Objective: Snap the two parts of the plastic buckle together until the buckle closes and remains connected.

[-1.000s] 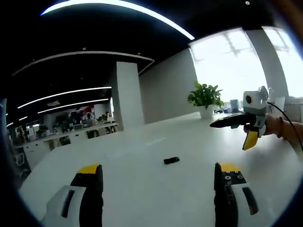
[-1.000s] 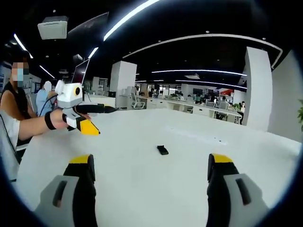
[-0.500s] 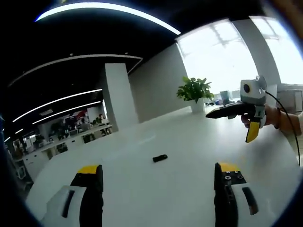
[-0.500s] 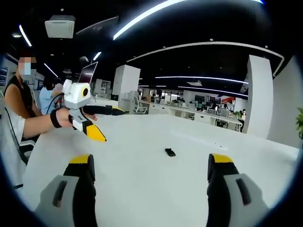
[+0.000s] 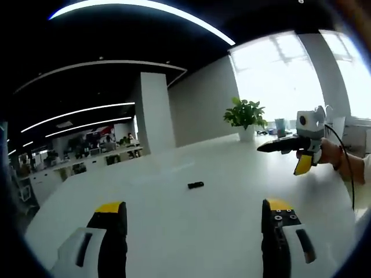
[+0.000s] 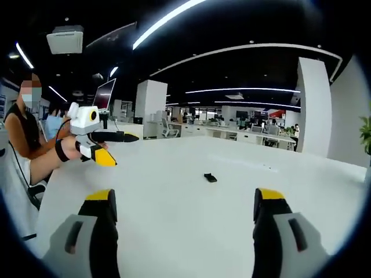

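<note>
Buckle [image 5: 195, 185] lies alone on white table [image 5: 174, 231], well ahead of both my claws; in right gripper view same buckle [image 6: 210, 177] sits mid-table, too small to tell if halves are joined. My left gripper [image 5: 194, 215] held above table, jaws spread wide, nothing between them. My right gripper [image 6: 184, 204] likewise spread wide, empty. Potted plant [image 5: 245, 116] near window. White pillar [image 5: 154, 113] behind table.

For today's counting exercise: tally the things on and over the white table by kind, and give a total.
Black buckle lying on the white table: 1
Handheld grippers, left gripper and right gripper, both held over the table with jaws apart: 2
Potted plant at the far edge: 1
Total: 4
</note>
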The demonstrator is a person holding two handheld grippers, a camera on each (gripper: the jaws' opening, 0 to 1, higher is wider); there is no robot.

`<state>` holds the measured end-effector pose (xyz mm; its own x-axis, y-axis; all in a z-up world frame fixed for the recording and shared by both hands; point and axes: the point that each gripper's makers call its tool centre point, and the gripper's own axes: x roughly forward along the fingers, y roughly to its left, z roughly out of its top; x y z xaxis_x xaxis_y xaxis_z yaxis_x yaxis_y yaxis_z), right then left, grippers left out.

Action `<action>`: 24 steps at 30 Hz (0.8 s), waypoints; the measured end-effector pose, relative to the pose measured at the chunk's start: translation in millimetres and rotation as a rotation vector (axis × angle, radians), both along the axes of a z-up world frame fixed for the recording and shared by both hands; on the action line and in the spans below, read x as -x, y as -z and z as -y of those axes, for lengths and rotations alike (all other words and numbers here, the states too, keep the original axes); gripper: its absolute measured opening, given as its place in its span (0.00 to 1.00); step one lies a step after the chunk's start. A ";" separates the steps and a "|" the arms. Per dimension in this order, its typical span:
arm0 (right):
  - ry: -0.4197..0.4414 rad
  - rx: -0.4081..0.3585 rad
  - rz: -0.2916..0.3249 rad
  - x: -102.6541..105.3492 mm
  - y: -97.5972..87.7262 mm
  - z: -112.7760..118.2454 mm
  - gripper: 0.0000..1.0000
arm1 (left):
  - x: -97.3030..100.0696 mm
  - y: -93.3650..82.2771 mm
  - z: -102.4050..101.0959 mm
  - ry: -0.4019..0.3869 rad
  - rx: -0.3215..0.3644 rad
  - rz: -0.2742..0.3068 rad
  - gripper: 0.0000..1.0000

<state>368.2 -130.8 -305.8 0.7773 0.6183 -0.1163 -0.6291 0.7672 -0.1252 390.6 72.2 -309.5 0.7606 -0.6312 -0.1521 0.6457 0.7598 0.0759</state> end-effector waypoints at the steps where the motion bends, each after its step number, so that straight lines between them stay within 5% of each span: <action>1: 0.001 0.011 0.004 0.6 0.3 -0.2 0.99 | 4.1 -2.7 -0.8 0.000 0.012 0.022 0.99; 11: 0.030 0.028 -0.028 1.1 17.9 0.2 1.00 | 15.3 5.8 -13.8 -0.050 0.043 0.015 0.96; 24: 0.036 0.013 0.018 1.0 5.4 2.3 1.00 | 11.9 -0.1 -13.4 -0.046 0.060 0.035 0.96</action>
<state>367.1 -133.1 -311.2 0.8009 0.5885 -0.1104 -0.5987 0.7875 -0.1464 378.7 85.6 -309.4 0.7932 -0.6026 -0.0876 0.6077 0.7925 0.0512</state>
